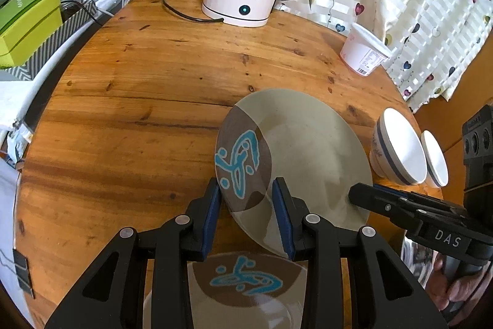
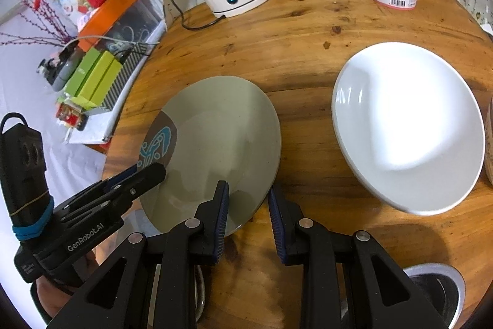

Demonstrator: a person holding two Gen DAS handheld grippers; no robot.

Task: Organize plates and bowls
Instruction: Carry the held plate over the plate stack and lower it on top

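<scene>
Both grippers clamped on grey plate (image 1: 308, 150): left gripper (image 1: 246, 218) at near rim, right gripper (image 2: 248, 218) at right rim (plate tilted above table (image 1: 138, 100)). Open wood beyond; white plate (image 2: 406, 128) just right.

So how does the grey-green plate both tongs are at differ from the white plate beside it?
The grey-green plate carries a brown patch with a blue squiggle; the white plate is plain. The grey-green plate sits tilted, its rim between the pads of both the left tongs and right tongs; nothing touches the white plate. The white plate looks deeper. Both are round and sit over the wooden table.
</scene>
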